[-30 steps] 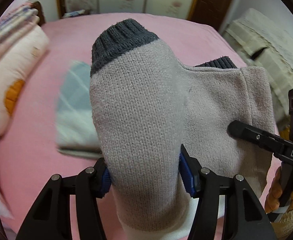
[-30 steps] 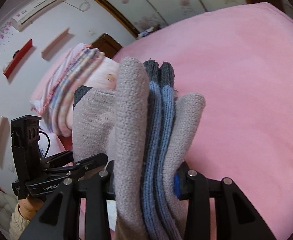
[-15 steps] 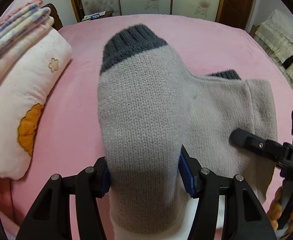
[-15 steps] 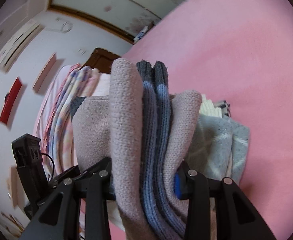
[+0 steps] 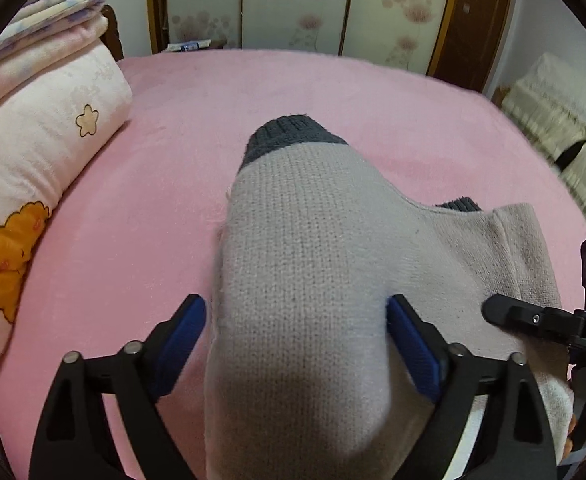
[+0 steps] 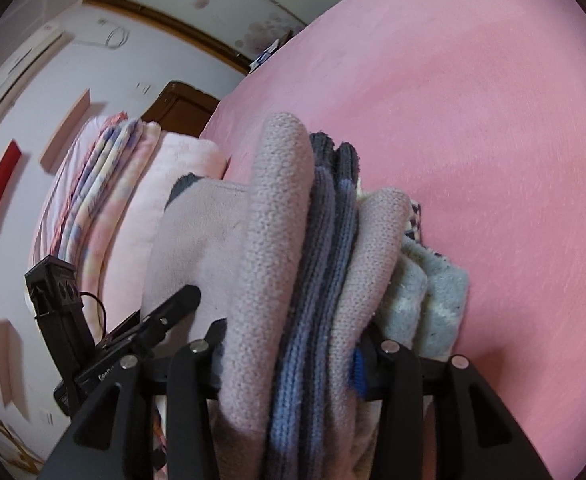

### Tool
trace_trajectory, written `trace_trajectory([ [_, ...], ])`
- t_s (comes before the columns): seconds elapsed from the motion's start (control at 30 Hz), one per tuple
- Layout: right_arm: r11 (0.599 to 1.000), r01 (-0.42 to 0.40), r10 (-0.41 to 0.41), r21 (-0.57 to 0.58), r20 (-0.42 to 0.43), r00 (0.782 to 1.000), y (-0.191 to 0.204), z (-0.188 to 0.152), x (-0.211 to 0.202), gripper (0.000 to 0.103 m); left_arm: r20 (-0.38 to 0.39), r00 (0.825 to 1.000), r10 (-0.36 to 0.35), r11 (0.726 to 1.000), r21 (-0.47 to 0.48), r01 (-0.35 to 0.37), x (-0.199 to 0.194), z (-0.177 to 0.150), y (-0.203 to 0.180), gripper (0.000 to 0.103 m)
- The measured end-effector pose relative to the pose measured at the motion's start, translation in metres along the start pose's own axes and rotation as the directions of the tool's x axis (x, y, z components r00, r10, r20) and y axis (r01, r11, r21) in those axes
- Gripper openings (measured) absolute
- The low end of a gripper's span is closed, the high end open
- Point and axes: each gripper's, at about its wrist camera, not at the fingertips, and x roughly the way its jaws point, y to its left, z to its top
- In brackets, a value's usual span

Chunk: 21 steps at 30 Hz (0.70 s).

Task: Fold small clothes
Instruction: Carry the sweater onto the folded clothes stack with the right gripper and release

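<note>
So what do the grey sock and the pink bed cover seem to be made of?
Grey sock: looks like a soft knitted yarn, wool or acrylic, hard to say which; rows of knit stitches show, with a darker ribbed cuff. Pink bed cover: seems a short-pile fleece or plush, matte; its surface looks fuzzy with faint brushed streaks and no weave visible.

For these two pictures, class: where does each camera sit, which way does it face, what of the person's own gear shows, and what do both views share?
Left wrist: sits on the left claw, facing down over the pink bed cover toward patterned closet doors; its opening blue pads flank the folded grey knitted sock bundle.
Right wrist: sits on the right claw, rolled, facing across the bed toward the wall; its opening jaws still hold the bundle's folded edge.
Shared: the sock bundle, the bed cover, the pale pink flowered pillow, and each other's claw.
</note>
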Motion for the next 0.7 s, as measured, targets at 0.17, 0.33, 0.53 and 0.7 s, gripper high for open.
trace_trajectory([
  [0.17, 0.995, 0.044, -0.046, -0.095, -0.018, 0.999, 0.013, 0.004, -0.008, 0.051, 0.074, 0.997, 0.032, 0.998, 0.056, -0.036, -0.021, -0.005, 0.001, 0.093],
  [0.33, 0.973, 0.137, -0.135, -0.186, 0.025, 0.991, 0.028, 0.005, -0.035, 0.055, 0.204, 0.974, 0.099, 0.995, -0.020, -0.097, -0.065, 0.000, 0.020, 0.093],
  [0.53, 0.933, 0.190, -0.121, -0.304, 0.233, 0.965, 0.063, 0.010, -0.082, 0.055, 0.277, 0.955, 0.102, 0.993, -0.081, -0.083, -0.086, 0.003, 0.020, 0.093],
  [0.7, 0.886, 0.217, -0.119, -0.409, 0.252, 0.960, 0.090, 0.005, -0.068, 0.053, 0.261, 0.956, 0.134, 0.991, -0.050, -0.125, -0.059, 0.007, 0.000, 0.093],
])
